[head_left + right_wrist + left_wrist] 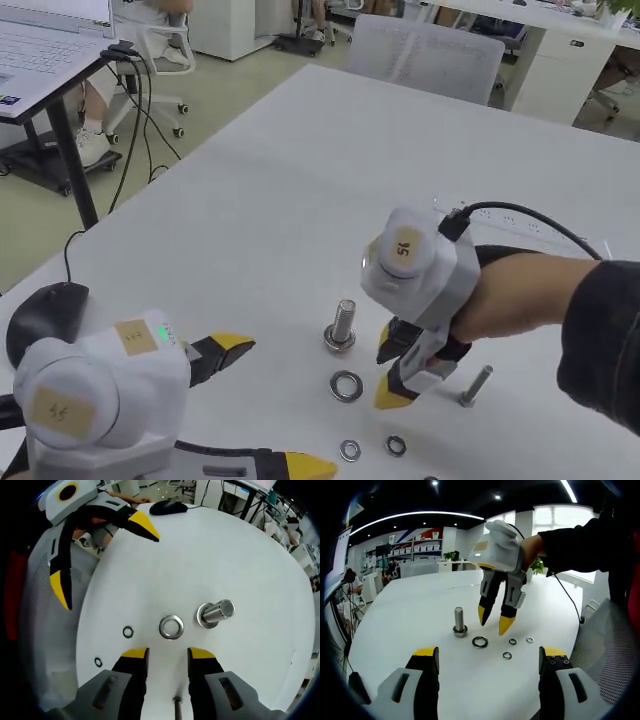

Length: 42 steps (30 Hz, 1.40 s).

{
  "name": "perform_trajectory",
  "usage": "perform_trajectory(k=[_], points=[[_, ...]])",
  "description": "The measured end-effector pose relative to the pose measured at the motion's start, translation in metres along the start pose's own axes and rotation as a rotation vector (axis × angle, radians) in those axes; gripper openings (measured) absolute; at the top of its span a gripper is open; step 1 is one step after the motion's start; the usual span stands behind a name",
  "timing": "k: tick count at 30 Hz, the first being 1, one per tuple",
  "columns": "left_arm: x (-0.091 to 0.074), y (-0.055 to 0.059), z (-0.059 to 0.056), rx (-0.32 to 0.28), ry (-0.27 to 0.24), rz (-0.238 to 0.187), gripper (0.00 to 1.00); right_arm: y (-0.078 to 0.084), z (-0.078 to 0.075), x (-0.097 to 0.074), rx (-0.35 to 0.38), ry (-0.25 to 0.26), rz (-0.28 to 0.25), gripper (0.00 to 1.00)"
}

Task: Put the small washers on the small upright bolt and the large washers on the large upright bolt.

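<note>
Starting nearest the head camera: the left gripper hangs low over the white table, jaws spread wide with nothing between them. My guess is it's parked there to keep out of the way.

Next come the small washers. I count 3 in the left gripper view, lying flat and loose, near each other but not touching. Just past them is 1 large washer, also flat on the table.

The right gripper points down just beside that large washer, jaws partly open and empty. The gap looks about right for the ring, so I'd say it's lining up a pick.

There are 2 bolts: the large bolt stands just behind the large washer, and the small bolt is on the far side of the right gripper. Both stand threads-up so washers can drop on. There's a ring at the large bolt's base, but I can't tell if it's a washer or the head.

Furthest off are 1 mouse and 1 laptop.
</note>
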<state>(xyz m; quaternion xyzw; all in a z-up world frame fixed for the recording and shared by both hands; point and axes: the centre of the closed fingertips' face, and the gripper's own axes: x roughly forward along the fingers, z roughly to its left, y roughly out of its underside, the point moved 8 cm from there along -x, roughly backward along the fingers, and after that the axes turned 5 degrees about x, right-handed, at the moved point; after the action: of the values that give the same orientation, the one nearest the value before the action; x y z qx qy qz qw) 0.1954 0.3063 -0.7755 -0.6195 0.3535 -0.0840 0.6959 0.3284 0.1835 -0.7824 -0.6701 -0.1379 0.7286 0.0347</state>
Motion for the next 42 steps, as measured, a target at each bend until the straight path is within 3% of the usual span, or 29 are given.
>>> perform_trajectory(k=[21, 42], points=[[0.000, -0.004, 0.001, 0.001, 0.001, -0.007, 0.81, -0.006, 0.006, -0.002, -0.012, -0.004, -0.008, 0.33], [0.001, 0.000, 0.002, -0.004, 0.009, -0.001, 0.81, -0.021, -0.002, 0.014, -0.019, 0.001, -0.021, 0.32]])
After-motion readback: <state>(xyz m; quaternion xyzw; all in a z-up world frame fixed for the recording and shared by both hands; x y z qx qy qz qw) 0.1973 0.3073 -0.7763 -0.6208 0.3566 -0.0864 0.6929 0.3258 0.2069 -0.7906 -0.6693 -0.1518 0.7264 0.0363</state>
